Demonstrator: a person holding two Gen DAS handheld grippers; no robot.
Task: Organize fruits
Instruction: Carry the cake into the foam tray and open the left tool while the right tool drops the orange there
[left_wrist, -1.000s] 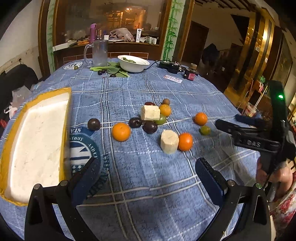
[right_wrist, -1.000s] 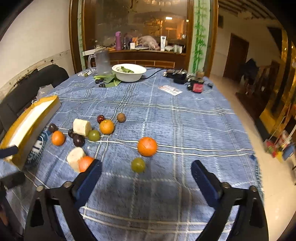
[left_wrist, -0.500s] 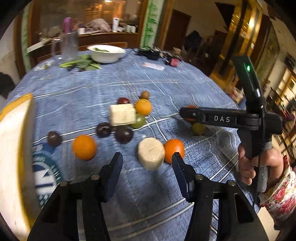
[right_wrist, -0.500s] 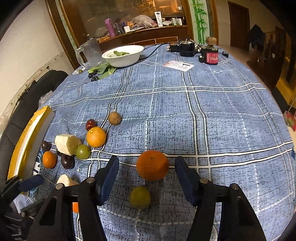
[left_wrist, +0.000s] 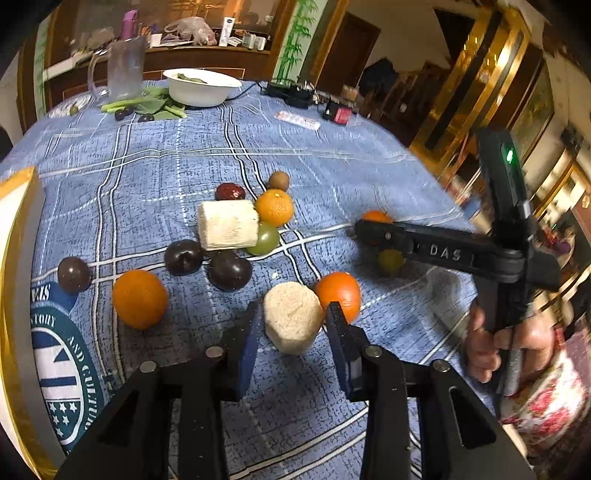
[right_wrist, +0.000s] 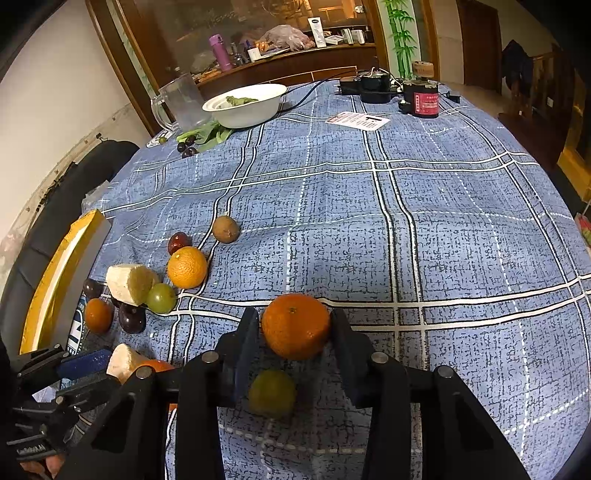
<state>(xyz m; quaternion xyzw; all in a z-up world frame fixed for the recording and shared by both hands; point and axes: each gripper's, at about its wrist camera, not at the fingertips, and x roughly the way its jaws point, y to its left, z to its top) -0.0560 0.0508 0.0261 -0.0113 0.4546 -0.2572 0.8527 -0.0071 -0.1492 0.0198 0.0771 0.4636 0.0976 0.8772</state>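
On a desk (right_wrist: 443, 229) draped in blue plaid cloth, the left gripper (left_wrist: 291, 332) has just been closing its jaws onto a pale cut fruit chunk (left_wrist: 291, 321) at lower centre, while the right gripper (right_wrist: 293, 339) has just been closing onto an orange (right_wrist: 295, 325). A white bowl (right_wrist: 247, 105) at upper left holds green leaves; a yellow-rimmed tray (left_wrist: 14, 258) lies at left edge.

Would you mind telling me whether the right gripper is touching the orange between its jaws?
Touching: the right wrist view shows the right gripper closing both jaws against the orange.
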